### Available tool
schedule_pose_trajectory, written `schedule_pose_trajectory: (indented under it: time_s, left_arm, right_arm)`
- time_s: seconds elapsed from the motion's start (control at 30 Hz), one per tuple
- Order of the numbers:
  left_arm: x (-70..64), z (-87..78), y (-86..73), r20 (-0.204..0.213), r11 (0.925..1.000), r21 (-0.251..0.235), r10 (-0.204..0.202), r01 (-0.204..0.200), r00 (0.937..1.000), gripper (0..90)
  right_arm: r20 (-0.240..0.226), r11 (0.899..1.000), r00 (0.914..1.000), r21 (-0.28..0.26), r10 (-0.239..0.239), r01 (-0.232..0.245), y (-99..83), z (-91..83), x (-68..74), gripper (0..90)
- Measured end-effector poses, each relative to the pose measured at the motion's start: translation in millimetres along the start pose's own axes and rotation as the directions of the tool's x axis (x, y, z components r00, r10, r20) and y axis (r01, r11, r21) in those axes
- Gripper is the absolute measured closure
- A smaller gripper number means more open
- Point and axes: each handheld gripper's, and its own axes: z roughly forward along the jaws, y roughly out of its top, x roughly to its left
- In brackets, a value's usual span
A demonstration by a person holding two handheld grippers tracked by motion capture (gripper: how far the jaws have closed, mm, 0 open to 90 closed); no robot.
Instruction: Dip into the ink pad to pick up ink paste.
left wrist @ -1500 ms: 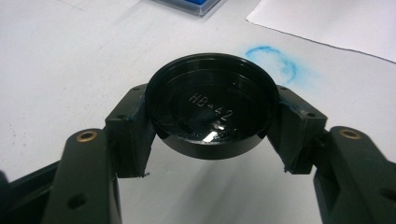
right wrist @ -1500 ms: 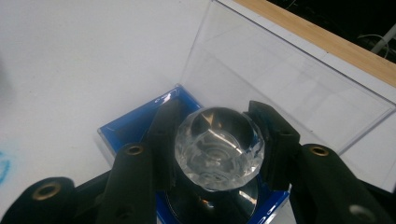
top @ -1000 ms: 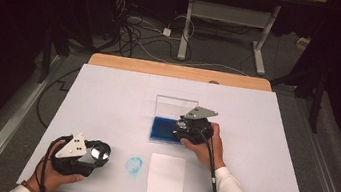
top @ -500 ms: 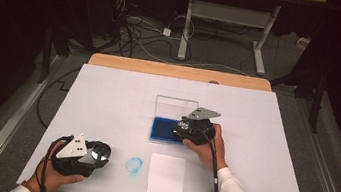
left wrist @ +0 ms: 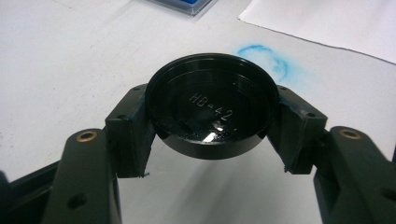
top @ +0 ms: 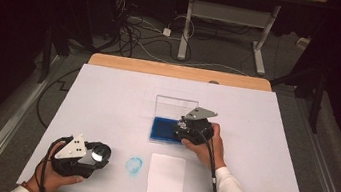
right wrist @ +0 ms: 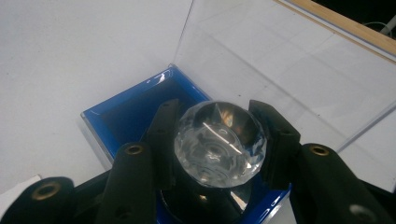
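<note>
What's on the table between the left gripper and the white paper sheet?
A smudged blue ring mark lies between the left gripper and the white sheet; nothing else. The high view shows it.

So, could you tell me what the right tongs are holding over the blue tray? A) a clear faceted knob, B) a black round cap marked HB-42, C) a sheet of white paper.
A: in the right gripper view, the right tongs are shut on a clear faceted knob above the blue tray.
</note>
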Motion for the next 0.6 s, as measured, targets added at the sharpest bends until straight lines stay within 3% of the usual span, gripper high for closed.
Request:
schedule_pose_trajectory:
  time_s: [0.6]
  left_arm:
    - [-1.4, -2.4, 1.8, 0.01, 0.9999, -0.013, -0.004, 0.004, 0.9999, 36.2]
  right_arm:
    - [0.019, 1.0, 0.9998, -0.002, -0.004, 0.004, -3.8, -0.8, 2.2, 56.8]
